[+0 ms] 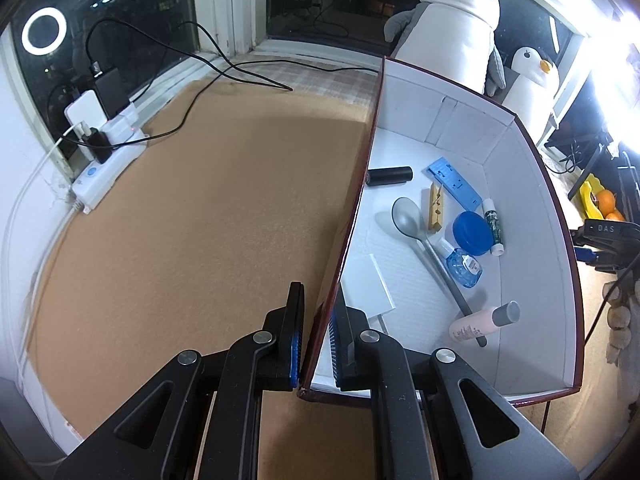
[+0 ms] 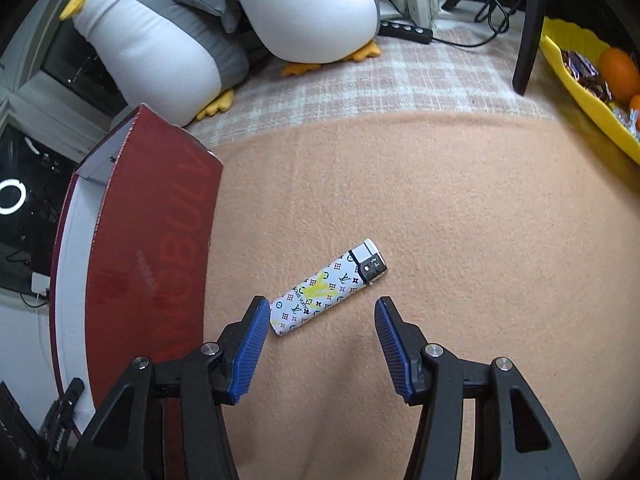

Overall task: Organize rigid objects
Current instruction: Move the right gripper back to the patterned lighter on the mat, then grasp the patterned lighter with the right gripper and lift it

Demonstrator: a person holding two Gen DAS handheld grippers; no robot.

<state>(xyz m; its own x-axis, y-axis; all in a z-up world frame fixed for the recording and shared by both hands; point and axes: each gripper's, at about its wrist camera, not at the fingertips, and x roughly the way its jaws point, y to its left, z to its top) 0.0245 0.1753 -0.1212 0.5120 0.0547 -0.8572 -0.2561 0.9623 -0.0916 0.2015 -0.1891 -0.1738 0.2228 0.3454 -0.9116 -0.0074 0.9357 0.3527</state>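
1. Down on the peach-coloured felt cloth [image 2: 440, 200] lies a small white plastic lighter [image 2: 326, 290], printed all over with tiny dark monogram marks and smeared with yellow along its middle; its cap end is black and silver and points up and to the right.
2. Its plain butt end sits just beside the blue ribbed pad of the right gripper [image 2: 318, 346], whose jaws stand apart with nothing pressed between them; the lighter lies mostly ahead of the gap, at a slant.
3. Left of the lighter stands a dark red cardboard box [image 2: 152, 240] with a white lining, lettering faint on its outer wall.
4. The left gripper [image 1: 316, 340] is clamped on that box's near wall, one pad outside and one inside.
5. Inside the box lie a grey plastic spoon [image 1: 408, 216], a black cylinder [image 1: 390, 176], a wooden clothespin [image 1: 435, 210], a blue round lid [image 1: 472, 234], a flat blue plastic piece [image 1: 454, 182] and a pink bottle with a grey cap [image 1: 480, 324].
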